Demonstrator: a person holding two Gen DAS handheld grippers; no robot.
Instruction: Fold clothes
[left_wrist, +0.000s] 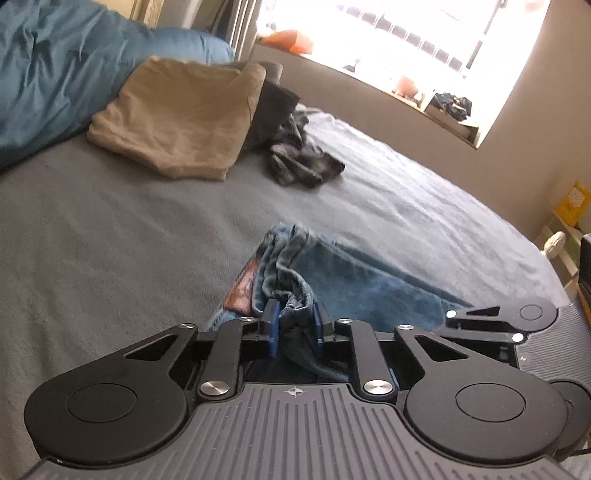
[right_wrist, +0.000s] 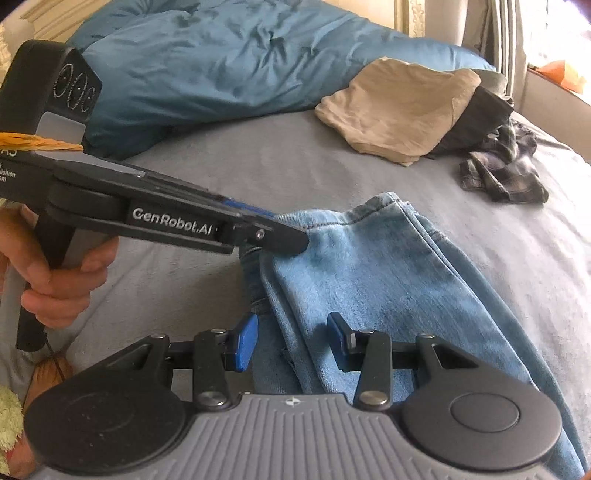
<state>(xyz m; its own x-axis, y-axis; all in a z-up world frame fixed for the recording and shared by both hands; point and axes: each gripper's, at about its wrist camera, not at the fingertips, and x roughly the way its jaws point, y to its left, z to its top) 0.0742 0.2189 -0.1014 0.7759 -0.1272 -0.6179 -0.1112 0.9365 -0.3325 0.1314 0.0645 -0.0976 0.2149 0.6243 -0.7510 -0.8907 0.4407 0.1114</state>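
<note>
Light-blue jeans (right_wrist: 369, 266) flat on the grey bed (left_wrist: 110, 229), long axis running from waistband out toward the right, left tongs (left_wrist: 295, 325) clamped on bunched waistband, right tongs (right_wrist: 291, 339) apart astride denim edge, mid-fold, next probably: pinch, then carry across.

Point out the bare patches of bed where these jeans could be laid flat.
Free: the grey bed between the jeans and the tan folded garment, and the stretch toward the window. Crowded: by the plaid cloth and blue duvet.
</note>
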